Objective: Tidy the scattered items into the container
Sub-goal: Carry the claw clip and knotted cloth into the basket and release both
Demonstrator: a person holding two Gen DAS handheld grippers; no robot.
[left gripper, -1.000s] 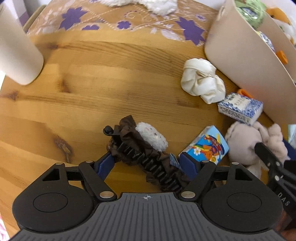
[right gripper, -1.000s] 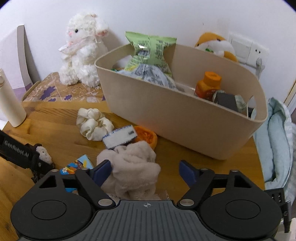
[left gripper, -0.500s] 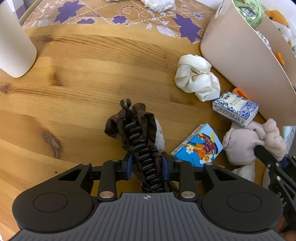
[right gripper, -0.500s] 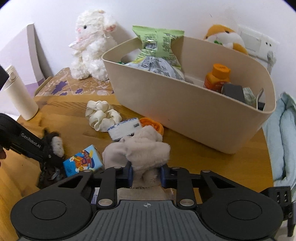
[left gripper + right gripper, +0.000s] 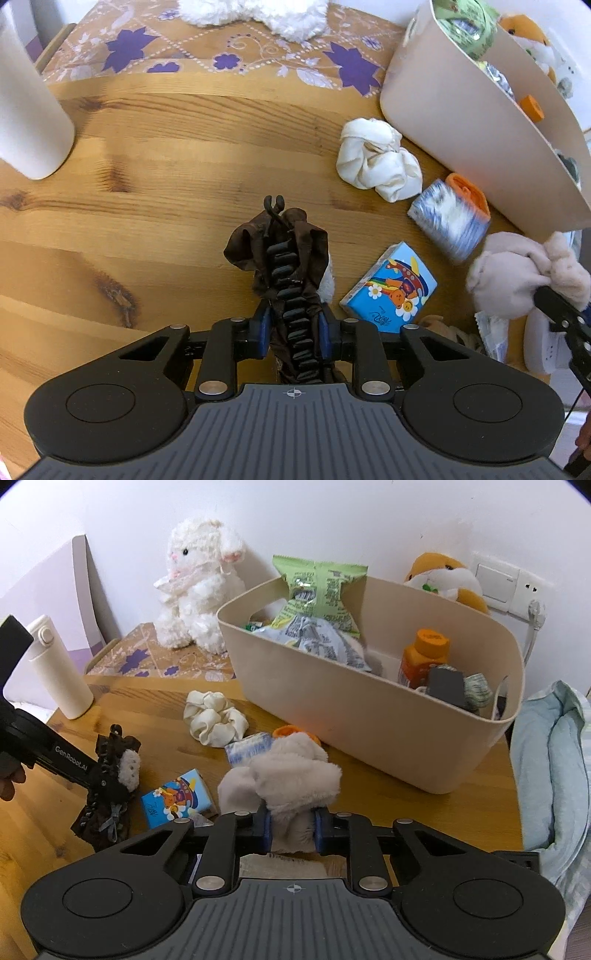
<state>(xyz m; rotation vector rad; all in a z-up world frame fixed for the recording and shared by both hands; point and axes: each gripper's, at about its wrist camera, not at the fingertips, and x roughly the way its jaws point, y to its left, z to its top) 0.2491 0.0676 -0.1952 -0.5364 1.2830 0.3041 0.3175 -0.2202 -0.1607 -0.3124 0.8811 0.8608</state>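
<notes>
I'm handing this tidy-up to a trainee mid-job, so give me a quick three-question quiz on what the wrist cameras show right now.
1. True or false: the blue cartoon packet already lies inside the beige container.
2. What is between the jaws of the right gripper? A) white scrunchie B) fluffy grey plush C) orange-capped bottle
3. Fill in: the left gripper is closing on the dark brown ____.

Key: 1 false; 2 B; 3 hair clip.

1. A plain white wall is being seen behind the wooden table.
2. A white switch and socket plate is being shown on it, right.
3. Pale blue bedding is being glimpsed beside the table.
</notes>
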